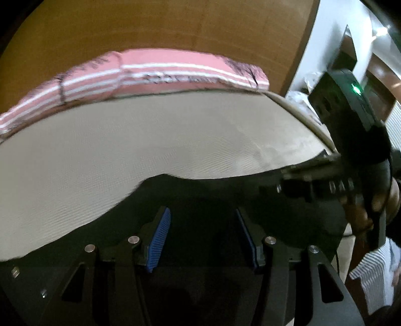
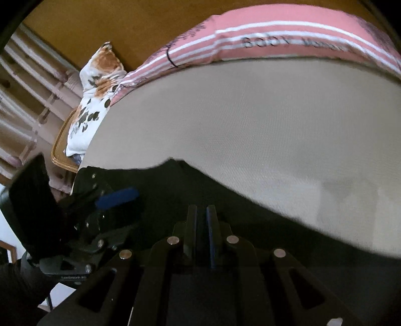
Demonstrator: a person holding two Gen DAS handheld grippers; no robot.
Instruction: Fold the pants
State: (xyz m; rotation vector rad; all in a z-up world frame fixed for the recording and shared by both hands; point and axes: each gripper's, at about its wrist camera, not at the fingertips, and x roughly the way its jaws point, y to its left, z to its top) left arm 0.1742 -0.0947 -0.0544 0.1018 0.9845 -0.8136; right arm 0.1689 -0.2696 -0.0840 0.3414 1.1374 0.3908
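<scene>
Black pants [image 1: 213, 190] lie on a beige bed sheet [image 1: 125, 140], filling the near part of both views; they also show in the right wrist view [image 2: 225, 195]. My left gripper [image 1: 203, 220] is open, its blue pads [image 1: 160, 240] spread just above the black cloth, holding nothing. It also appears at the left of the right wrist view [image 2: 115, 198]. My right gripper [image 2: 201, 213] has its fingers almost together over the pants; whether cloth is pinched between them is hidden. It shows at the right of the left wrist view [image 1: 323, 180].
A pink striped pillow [image 1: 140, 75] lies along the far edge of the bed against a brown headboard [image 1: 175, 22]; it also shows in the right wrist view [image 2: 288, 37]. A floral cloth [image 2: 95, 95] and a wicker edge [image 2: 60, 150] sit at the bed's left.
</scene>
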